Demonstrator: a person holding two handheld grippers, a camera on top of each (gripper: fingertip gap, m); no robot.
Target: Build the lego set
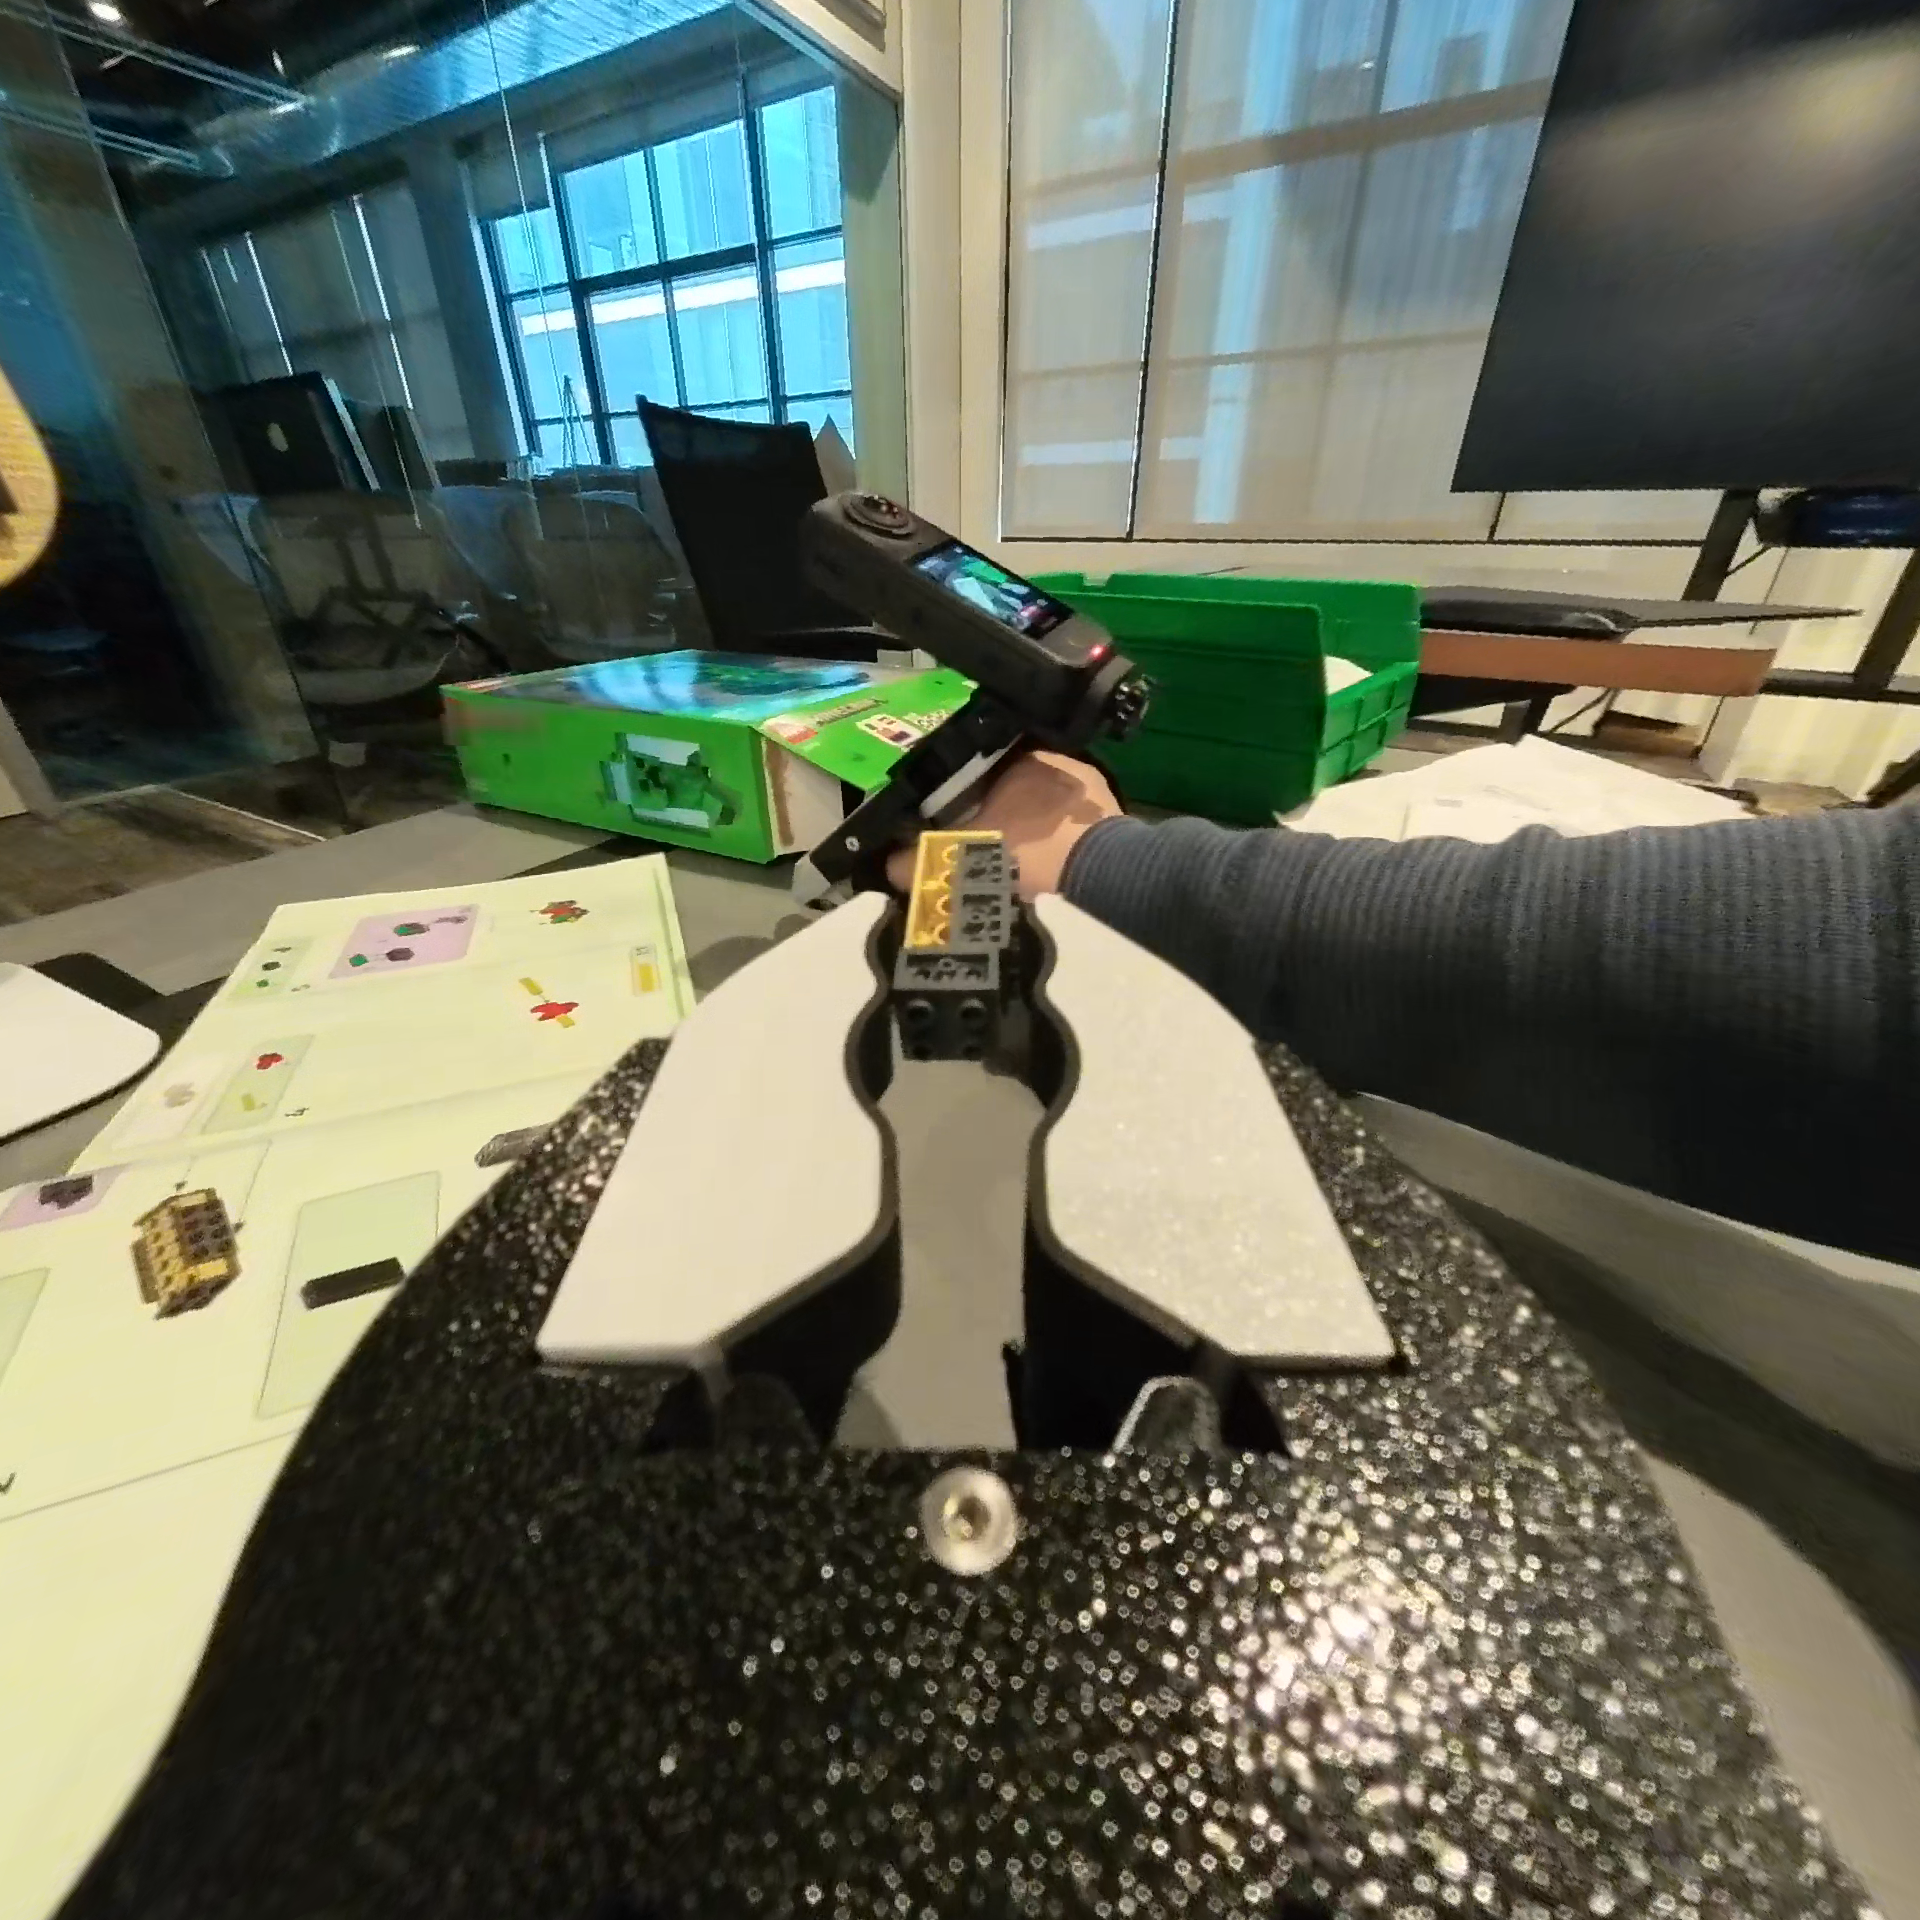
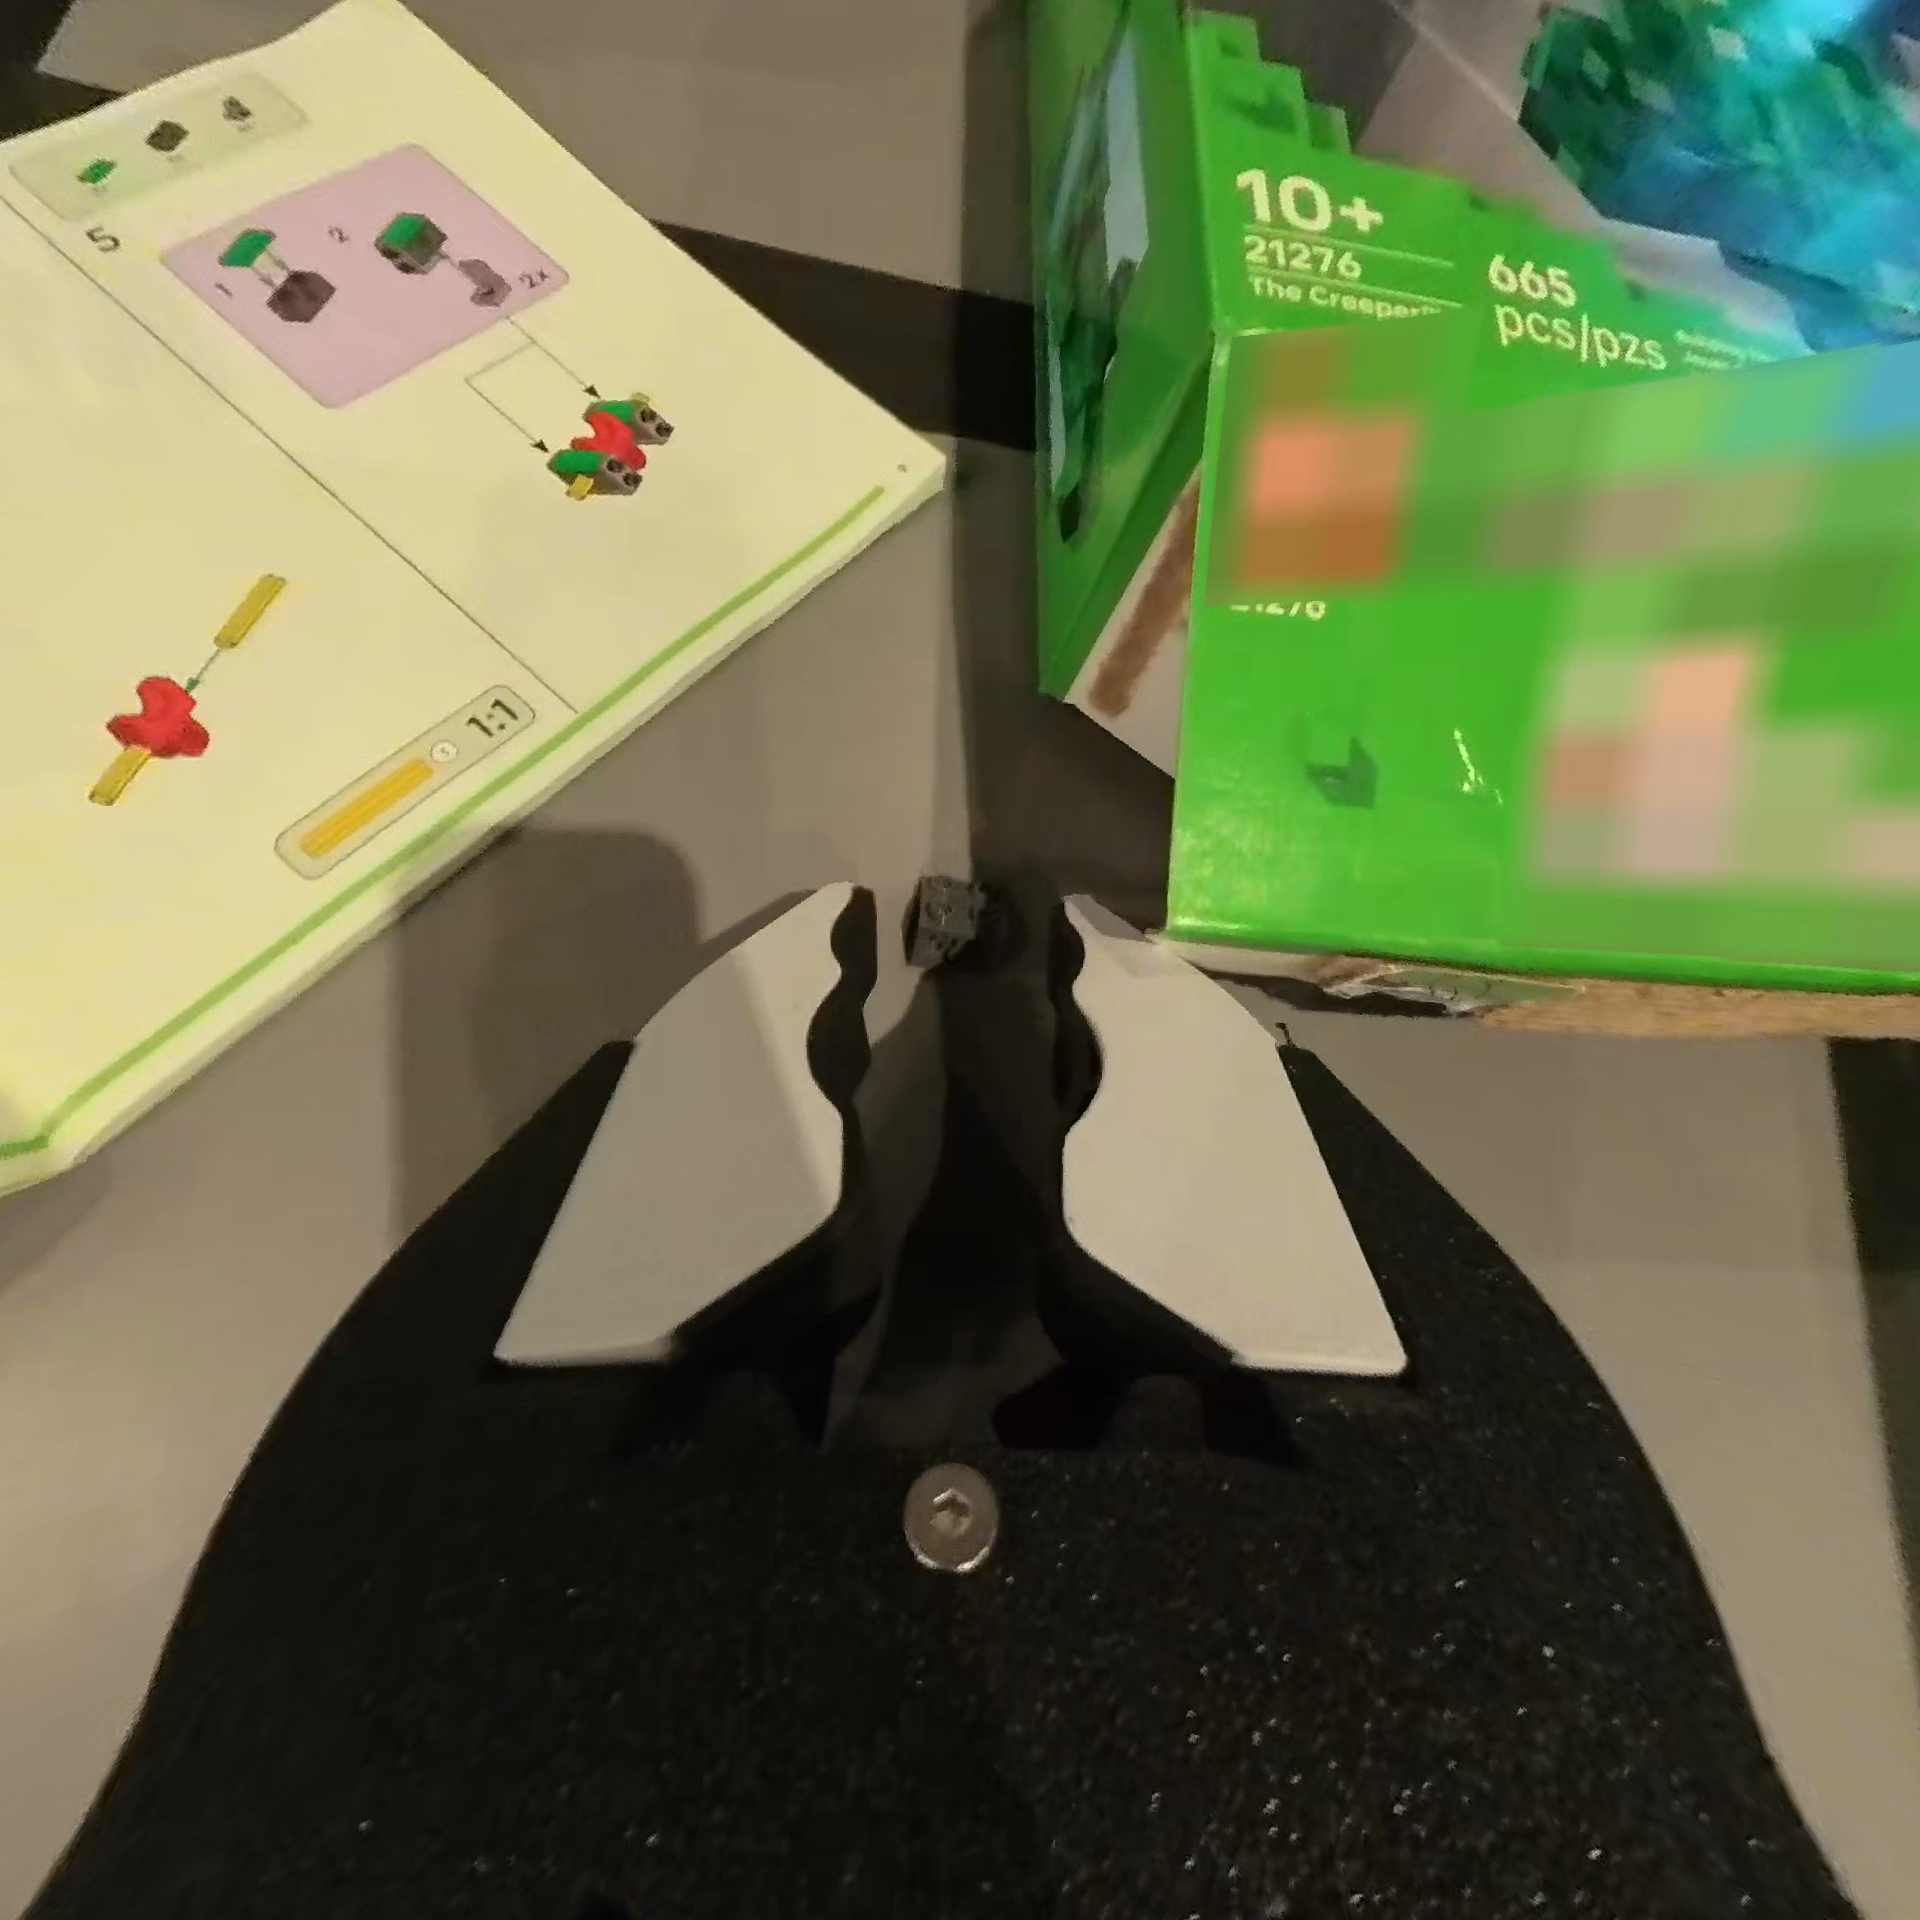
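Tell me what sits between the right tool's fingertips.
In the right wrist view, one small dark grey brick lies on the grey table between the open right tool's tips, touching neither.

Daylight from the tall grid-paned windows at twelve o'clock fills the left wrist view, sharp but bowed at its edges. The right wrist view is dimmer and motion-blurred, worst on the green cardboard box at two o'clock, with soft shadows on the grey table.

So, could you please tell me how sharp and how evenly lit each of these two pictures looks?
Left wrist view: mostly sharp, strong wide-angle bending at the window frames, bright sparkle on the black tongs body, the held brick assembly crisp. Right wrist view: softer, motion blur on the green box and small dark brick, dimmer light, a shadow on the table.
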